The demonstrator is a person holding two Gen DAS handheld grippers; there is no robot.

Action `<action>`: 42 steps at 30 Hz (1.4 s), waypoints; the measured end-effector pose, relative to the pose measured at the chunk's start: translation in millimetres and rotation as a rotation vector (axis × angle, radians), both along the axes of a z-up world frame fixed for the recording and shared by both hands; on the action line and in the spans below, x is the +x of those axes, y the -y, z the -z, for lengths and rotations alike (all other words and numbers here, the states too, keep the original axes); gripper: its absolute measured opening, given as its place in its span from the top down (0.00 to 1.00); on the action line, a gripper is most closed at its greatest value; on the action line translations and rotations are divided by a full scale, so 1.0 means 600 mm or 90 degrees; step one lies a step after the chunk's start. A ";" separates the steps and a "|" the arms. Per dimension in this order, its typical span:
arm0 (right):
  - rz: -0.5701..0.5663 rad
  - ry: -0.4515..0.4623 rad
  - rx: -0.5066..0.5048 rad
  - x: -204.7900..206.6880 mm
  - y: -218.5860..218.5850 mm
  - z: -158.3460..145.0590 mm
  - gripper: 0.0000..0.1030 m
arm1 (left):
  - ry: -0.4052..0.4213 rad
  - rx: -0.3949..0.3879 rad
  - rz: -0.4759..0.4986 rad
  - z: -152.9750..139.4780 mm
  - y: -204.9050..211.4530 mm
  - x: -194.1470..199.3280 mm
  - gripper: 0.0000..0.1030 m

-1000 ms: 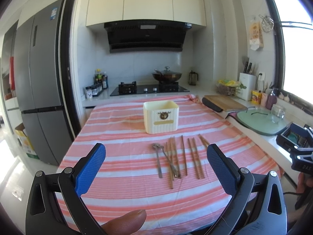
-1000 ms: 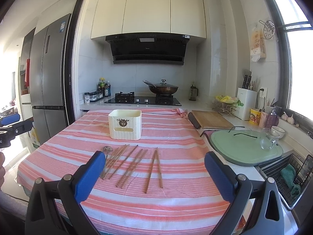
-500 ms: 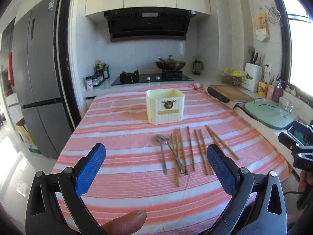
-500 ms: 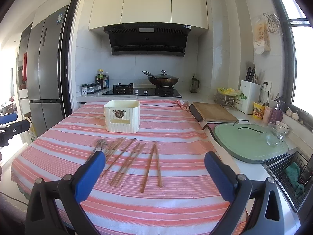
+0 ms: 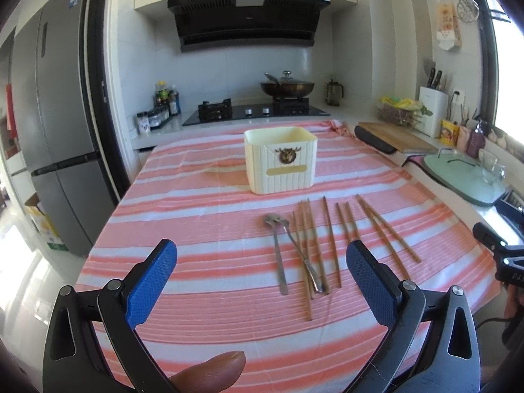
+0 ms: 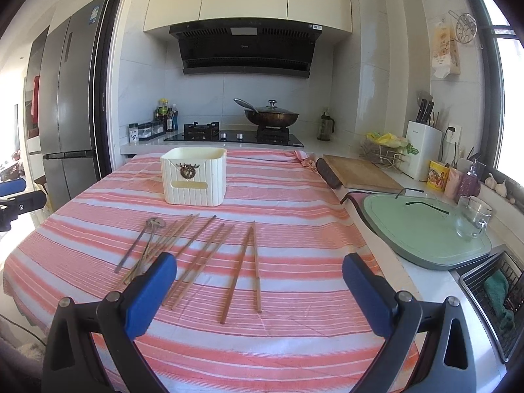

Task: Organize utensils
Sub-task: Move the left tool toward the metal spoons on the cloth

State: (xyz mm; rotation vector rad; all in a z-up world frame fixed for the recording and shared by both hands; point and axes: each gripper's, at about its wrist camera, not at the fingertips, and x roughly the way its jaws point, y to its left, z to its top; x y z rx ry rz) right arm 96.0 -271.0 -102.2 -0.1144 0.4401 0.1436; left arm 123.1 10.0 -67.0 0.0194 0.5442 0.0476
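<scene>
We list the bench [image 5: 196, 196] first: it carries a pink-and-white striped cloth [image 6: 294, 278] that covers the whole working surface

Cream container [image 5: 281, 160]: ribbed, open-topped, with a small brown emblem on its front face; it stands upright toward the far middle of the cloth, apart from the utensils

Spoons [image 5: 288, 249]: we count two metal ones, bowls toward the container, handles crossing as they run toward us; they lie at the left end of the utensil row

Chopsticks [image 5: 327, 239]: wooden, flat on the cloth just right of the spoons, in loose pairs spread like a fan; the nearest sticks touch or overlap the spoon handles, the rightmost pair [image 6: 249, 268] lies a little apart from the others

Left tool [image 5: 262, 271]: blue pads wide apart, holding nothing, hovering above the near edge of the cloth, facing the spoons and chopsticks; a fingertip [image 5: 209, 371] shows at the bottom of its view

Right tool [image 6: 258, 278]: blue pads likewise wide apart, holding nothing, above the near part of the cloth, with the rightmost chopsticks between its pads in the view

Beside the bench, to the right: wooden cutting board [image 6: 360, 173], pale green board [image 6: 422, 229] with a glass mug [image 6: 471, 221] on it
</scene>
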 end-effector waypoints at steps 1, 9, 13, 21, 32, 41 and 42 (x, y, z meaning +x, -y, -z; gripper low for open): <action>0.003 -0.007 -0.004 0.010 0.002 0.008 0.00 | -0.007 0.000 0.000 0.008 -0.002 0.012 0.00; 0.027 -0.055 -0.010 0.077 0.028 0.056 0.00 | -0.067 0.014 -0.006 0.082 -0.010 0.127 0.00; 0.026 -0.068 -0.039 0.106 0.029 0.072 0.00 | -0.109 0.006 -0.009 0.123 -0.012 0.190 0.00; -0.023 -0.131 -0.103 0.187 0.017 0.127 0.00 | -0.169 -0.015 -0.027 0.180 -0.018 0.257 0.00; -0.059 -0.226 -0.140 0.267 -0.005 0.185 0.01 | -0.208 -0.014 -0.063 0.215 -0.036 0.291 0.00; -0.053 -0.261 -0.132 0.290 -0.002 0.203 0.01 | -0.225 0.019 -0.071 0.232 -0.029 0.307 0.00; -0.053 -0.263 -0.128 0.291 -0.001 0.203 0.01 | -0.225 0.020 -0.075 0.231 -0.032 0.305 0.00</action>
